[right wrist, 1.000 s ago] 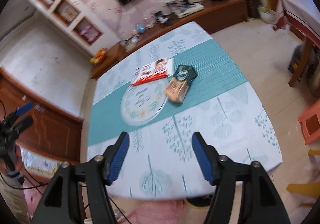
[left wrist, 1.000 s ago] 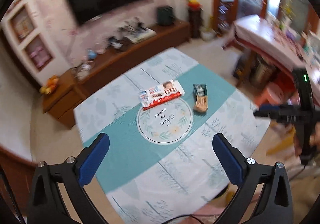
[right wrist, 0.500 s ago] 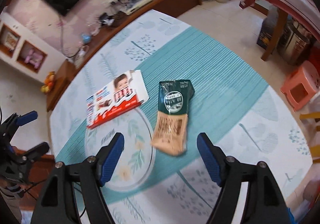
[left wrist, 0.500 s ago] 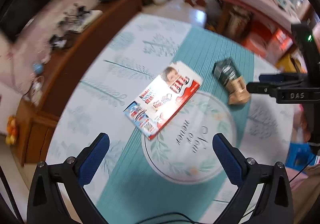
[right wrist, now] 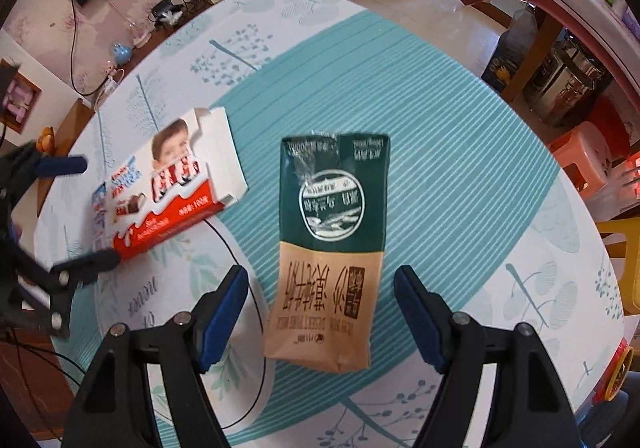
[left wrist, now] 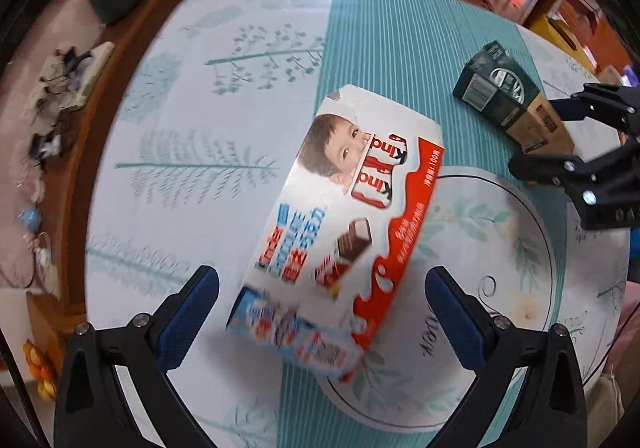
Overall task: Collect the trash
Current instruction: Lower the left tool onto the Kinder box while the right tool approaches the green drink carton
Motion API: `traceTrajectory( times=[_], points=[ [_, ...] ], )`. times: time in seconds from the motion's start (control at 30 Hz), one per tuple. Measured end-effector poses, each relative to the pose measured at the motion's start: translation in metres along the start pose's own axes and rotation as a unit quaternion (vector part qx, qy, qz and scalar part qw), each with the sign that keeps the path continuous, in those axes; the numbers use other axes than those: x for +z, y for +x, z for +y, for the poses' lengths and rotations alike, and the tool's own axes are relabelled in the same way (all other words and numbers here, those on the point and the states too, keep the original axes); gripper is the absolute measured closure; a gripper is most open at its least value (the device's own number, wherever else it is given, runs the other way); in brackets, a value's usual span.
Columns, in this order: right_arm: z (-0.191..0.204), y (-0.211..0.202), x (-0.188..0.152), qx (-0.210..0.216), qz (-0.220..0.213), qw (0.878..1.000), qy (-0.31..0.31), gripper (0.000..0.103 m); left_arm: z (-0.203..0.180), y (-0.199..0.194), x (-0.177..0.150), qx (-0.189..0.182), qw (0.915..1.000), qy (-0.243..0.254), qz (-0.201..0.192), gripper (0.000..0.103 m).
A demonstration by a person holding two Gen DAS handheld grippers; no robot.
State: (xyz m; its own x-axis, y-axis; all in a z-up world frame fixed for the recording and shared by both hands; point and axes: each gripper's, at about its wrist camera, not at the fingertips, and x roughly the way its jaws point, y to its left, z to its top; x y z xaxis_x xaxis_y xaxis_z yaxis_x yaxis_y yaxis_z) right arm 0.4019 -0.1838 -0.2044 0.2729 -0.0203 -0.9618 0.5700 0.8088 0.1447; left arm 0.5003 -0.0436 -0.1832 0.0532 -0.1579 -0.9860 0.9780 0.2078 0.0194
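Left wrist view: chocolate box (left wrist: pixel 348 216) between spread left tongs (left wrist: pixel 322 312); milk carton (right wrist: pixel 330 248) between spread right tongs (right wrist: pixel 320 312).

— Any print you can read on the chocolate box (left wrist: pixel 352 208)?

— Part of the brand: "kind" in black and red letters, twice, beside the printed face. "100" stands along its red edge. The blue and red characters lower down are too blurred.

— And the green-and-tan carton (right wrist: pixel 332 248)?

— Chinese characters I can't make out, plus small Latin lettering at its 6 o'clock end, too blurred.

— The tabletop cloth (right wrist: pixel 440 176)?

— Script in the ring: "never" at 9 o'clock in the right wrist view.
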Motion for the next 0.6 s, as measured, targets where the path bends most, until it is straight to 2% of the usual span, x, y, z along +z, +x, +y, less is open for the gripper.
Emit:
traceTrajectory(
  times=[0.17,0.27,0.43,0.53,0.6],
  points=[
    [-0.002,-0.001,-0.002,0.005,-0.003,1.0,0.003,0.027,0.007,0.022,0.018,-0.052,0.9983,0.011,0.023,0.001],
    [-0.004,-0.002,-0.003,0.008,-0.003,1.0,0.01,0.027,0.009,0.032,0.024,-0.065,0.9973,0.016,0.031,0.001],
    [-0.007,-0.003,-0.005,0.009,-0.007,1.0,0.012,0.028,0.002,0.042,0.028,-0.044,0.9976,0.039,0.037,0.0],
    [-0.008,-0.004,-0.008,0.003,-0.009,1.0,0.012,0.035,-0.006,0.042,0.029,-0.039,0.9977,0.04,0.037,0.0],
    [-0.009,-0.007,-0.009,0.001,-0.011,1.0,0.012,0.054,-0.007,0.042,0.029,-0.036,0.9983,0.024,0.038,0.0]
  ],
)
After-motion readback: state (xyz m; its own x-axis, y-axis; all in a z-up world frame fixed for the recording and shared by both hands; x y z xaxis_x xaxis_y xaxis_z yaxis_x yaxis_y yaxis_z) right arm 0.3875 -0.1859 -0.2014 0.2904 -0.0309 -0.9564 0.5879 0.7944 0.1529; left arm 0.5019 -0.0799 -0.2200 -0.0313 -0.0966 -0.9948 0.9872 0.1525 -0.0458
